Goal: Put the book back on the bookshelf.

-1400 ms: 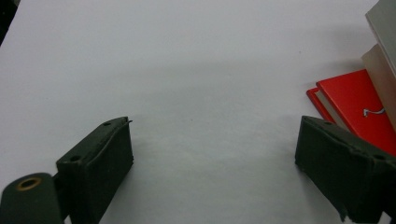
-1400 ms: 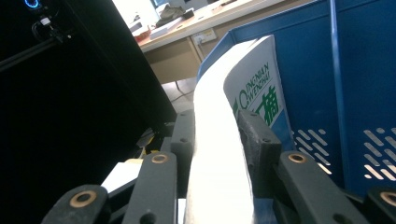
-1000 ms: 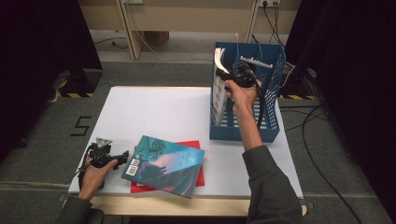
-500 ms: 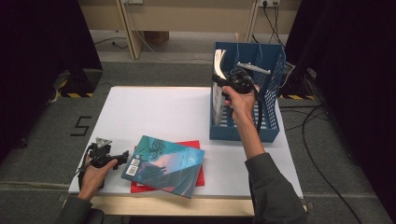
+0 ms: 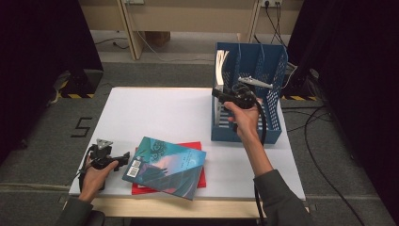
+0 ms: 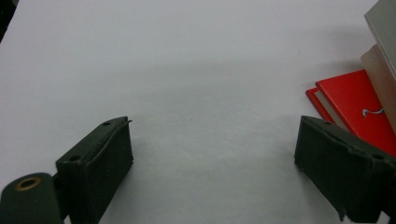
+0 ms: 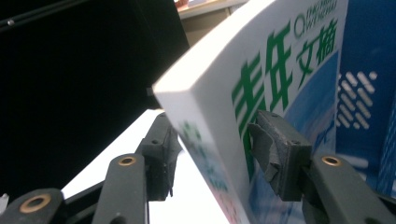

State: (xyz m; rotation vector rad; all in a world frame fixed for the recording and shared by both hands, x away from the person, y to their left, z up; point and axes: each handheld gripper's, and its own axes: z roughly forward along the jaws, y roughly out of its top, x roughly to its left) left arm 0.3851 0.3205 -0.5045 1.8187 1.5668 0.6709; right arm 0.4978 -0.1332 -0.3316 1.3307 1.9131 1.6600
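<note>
Since the earlier frames we see the right gripper (image 5: pixel 221 95) dropped lower and pulled nearer along the rack's (image 5: pixel 249 129) left wall; the left side hasn't shifted.

Left gripper (image 5: pixel 123 157) sits on the table (image 5: pixel 160 110) near the left near corner, in the left hand (image 5: pixel 96 174). Its jaws are spread wide with bare tabletop between them, holding nothing.

Just right of it, the teal book (image 5: pixel 167 165) lies tilted on top of a red book (image 6: pixel 359 105), both near the table's near edge.

Far right, the blue rack stands on the table. A white book (image 7: pixel 261 93) stands upright in its left side. In the right gripper view the jaws straddle that book's edge, one either side; one pad (image 7: pixel 275 149) looks touching the cover, the other is just clear, so we can't call it a firm grip.
</note>
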